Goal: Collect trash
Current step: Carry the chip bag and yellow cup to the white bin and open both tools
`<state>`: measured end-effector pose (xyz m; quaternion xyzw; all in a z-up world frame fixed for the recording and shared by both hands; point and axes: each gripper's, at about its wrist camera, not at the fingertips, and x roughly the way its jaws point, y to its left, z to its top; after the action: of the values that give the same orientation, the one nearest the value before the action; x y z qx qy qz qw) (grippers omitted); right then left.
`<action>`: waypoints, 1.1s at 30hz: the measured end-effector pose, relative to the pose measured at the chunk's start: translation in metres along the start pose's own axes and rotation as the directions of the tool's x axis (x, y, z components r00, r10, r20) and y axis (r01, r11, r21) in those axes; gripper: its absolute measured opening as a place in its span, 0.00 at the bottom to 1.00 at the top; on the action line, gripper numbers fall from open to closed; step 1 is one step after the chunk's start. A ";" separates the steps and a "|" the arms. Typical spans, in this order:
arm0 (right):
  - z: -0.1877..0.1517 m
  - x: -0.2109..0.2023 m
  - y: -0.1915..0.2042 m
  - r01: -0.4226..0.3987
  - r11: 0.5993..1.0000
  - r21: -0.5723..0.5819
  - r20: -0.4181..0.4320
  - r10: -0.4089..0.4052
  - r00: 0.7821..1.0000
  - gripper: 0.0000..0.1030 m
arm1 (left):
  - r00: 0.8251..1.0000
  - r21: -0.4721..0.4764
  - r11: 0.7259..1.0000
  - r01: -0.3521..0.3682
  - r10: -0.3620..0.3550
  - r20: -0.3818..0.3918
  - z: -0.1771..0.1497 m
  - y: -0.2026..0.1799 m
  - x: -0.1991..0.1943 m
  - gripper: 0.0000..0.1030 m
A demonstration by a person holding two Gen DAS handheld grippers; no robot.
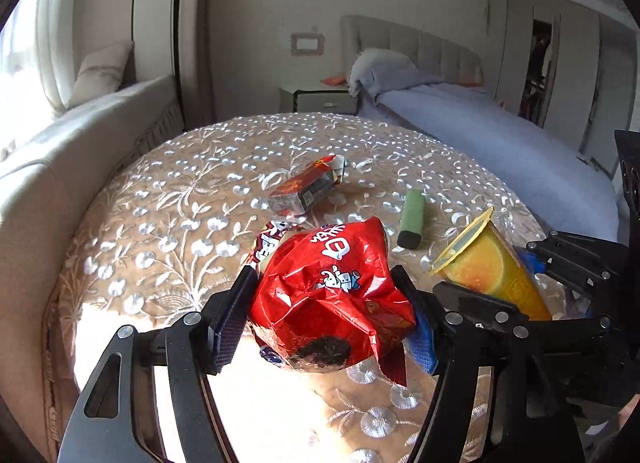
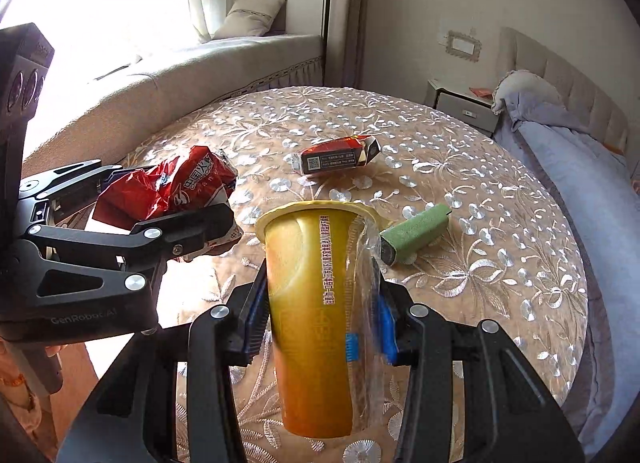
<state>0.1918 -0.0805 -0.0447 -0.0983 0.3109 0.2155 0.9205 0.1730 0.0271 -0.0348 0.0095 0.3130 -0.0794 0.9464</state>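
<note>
You've got both grabs done — left hand-held gripper (image 1: 324, 303) clamped on the crumpled red wrapper (image 1: 332, 295), right hand-held gripper (image 2: 320, 323) clamped on the yellow cup (image 2: 312, 303), both just above the tabletop (image 2: 500, 223). Next up is probably finding a bin — the red carton (image 2: 340, 155) and green stick (image 2: 416, 231) are left lying there.

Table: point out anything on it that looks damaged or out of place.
On the table, the red carton lies on its side with one end crushed and torn open. A green block lies loose beside it. No spill shows.
</note>
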 end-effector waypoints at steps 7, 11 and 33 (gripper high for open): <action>-0.028 -0.046 -0.003 0.035 0.999 0.019 0.051 -0.036 0.998 0.45 | 0.999 0.057 0.998 -0.021 0.019 0.037 -0.016 -0.029 -0.035 0.64; -0.044 -0.070 -0.011 0.048 0.998 0.051 0.077 -0.052 0.996 0.45 | 0.999 0.083 0.997 -0.003 0.000 0.041 -0.024 -0.043 -0.048 0.64; -0.135 -0.152 -0.075 0.214 0.958 0.192 0.036 -0.225 0.974 0.45 | 0.984 0.298 0.938 0.176 -0.178 -0.023 -0.067 -0.167 -0.057 0.64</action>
<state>0.0456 -0.2407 -0.0542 -0.0392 0.2904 0.0847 0.9523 0.0622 -0.1249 -0.0497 0.1239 0.2952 -0.2105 0.9237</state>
